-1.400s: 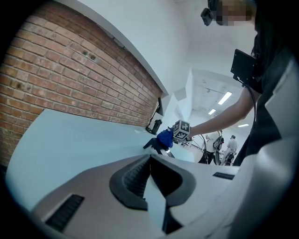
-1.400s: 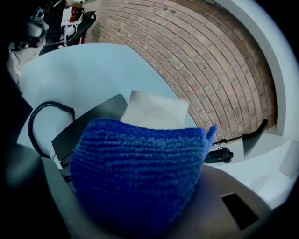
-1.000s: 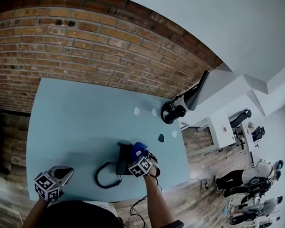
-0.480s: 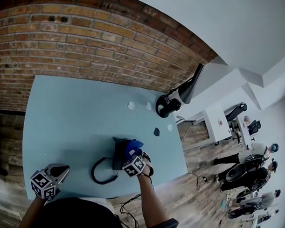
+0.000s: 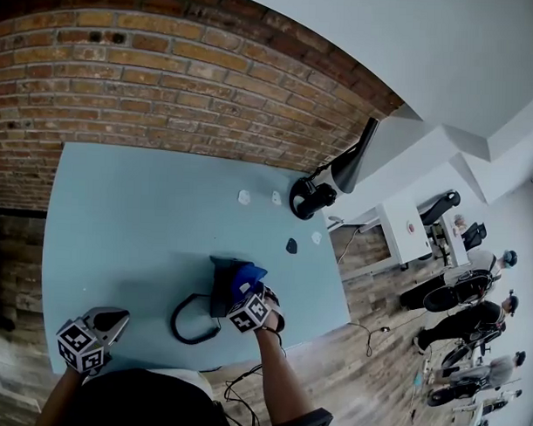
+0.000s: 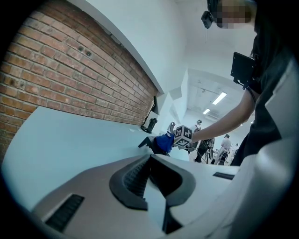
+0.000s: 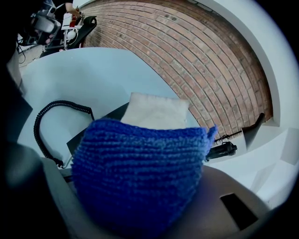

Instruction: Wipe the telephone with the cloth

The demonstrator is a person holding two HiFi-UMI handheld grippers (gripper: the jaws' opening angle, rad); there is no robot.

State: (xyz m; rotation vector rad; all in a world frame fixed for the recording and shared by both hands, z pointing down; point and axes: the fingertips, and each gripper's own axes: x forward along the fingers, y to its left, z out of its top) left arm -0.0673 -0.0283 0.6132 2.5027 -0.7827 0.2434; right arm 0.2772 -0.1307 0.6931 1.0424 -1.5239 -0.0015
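Right tool (image 5: 249, 289) clamps blue cloth (image 5: 245, 273) on the telephone (image 5: 218, 297), lying lengthwise toward the wall (image 5: 167, 73); left tool (image 5: 114, 318) closed.

The blue cloth (image 7: 140, 172) hides the jaws of the right hand-held gripper (image 5: 249, 290) and most of the telephone (image 7: 105, 114).

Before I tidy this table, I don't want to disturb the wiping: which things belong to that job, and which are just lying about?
In the job:
- telephone and its coiled cord
- blue cloth, gripped by the right hand-held gripper

Lying about:
- white scraps
- small dark piece
- black device at the table's far edge
- left hand-held gripper, holding nothing
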